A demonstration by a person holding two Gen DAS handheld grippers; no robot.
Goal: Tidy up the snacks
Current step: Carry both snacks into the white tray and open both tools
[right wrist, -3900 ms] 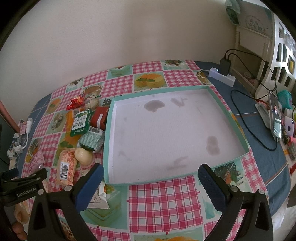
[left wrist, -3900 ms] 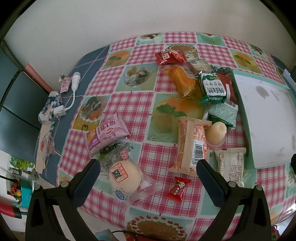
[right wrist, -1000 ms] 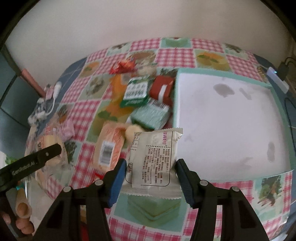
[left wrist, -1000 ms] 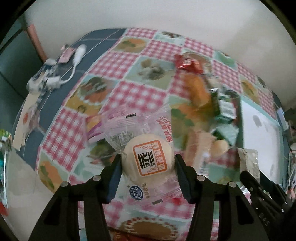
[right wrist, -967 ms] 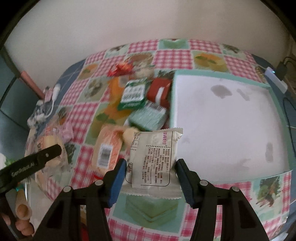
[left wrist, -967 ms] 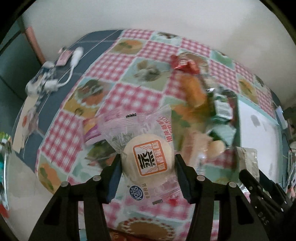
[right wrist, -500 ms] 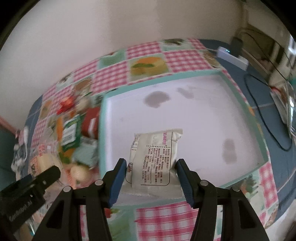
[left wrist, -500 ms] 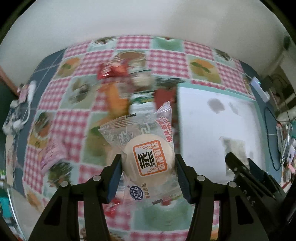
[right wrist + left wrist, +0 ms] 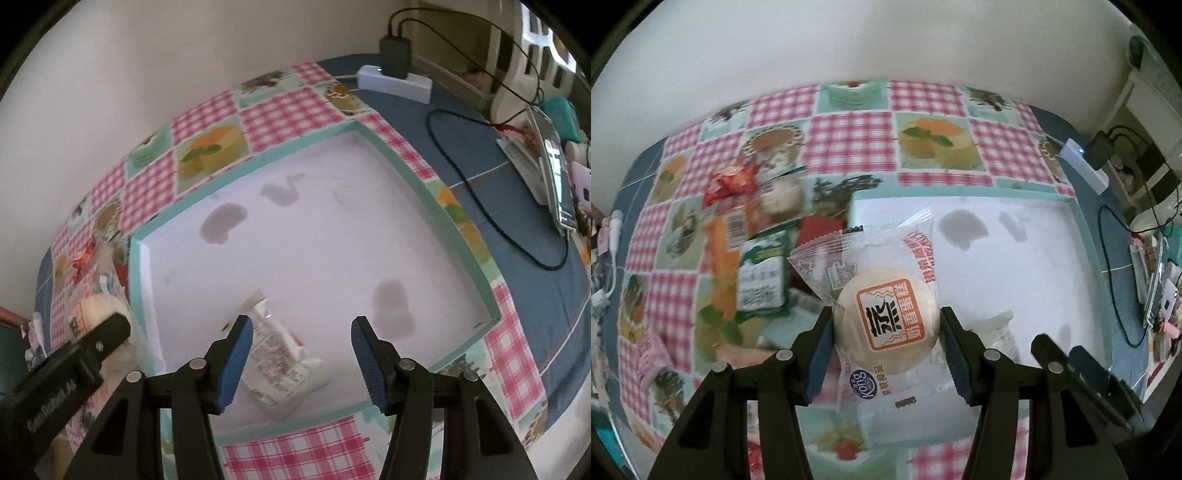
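Observation:
My left gripper [image 9: 886, 345] is shut on a round bun in a clear wrapper [image 9: 886, 321] and holds it above the near left edge of the white tray with a teal rim [image 9: 1082, 236]. My right gripper [image 9: 301, 360] is open above the tray [image 9: 454, 229]. A white snack packet [image 9: 279, 354] lies on the tray floor just below and between its fingers; it also shows in the left wrist view [image 9: 999, 328]. The left gripper [image 9: 66, 373] shows at the lower left of the right wrist view.
A pile of snacks lies left of the tray: a green-white pack [image 9: 761, 280], an orange pack [image 9: 727, 236], a red candy [image 9: 729, 181], a pink pack [image 9: 652, 354]. A power strip [image 9: 393, 83], cables and a phone [image 9: 556, 166] sit right of the tray.
My right gripper has opened and let the white packet drop into the tray. My left gripper has carried the bun further right, toward the tray.

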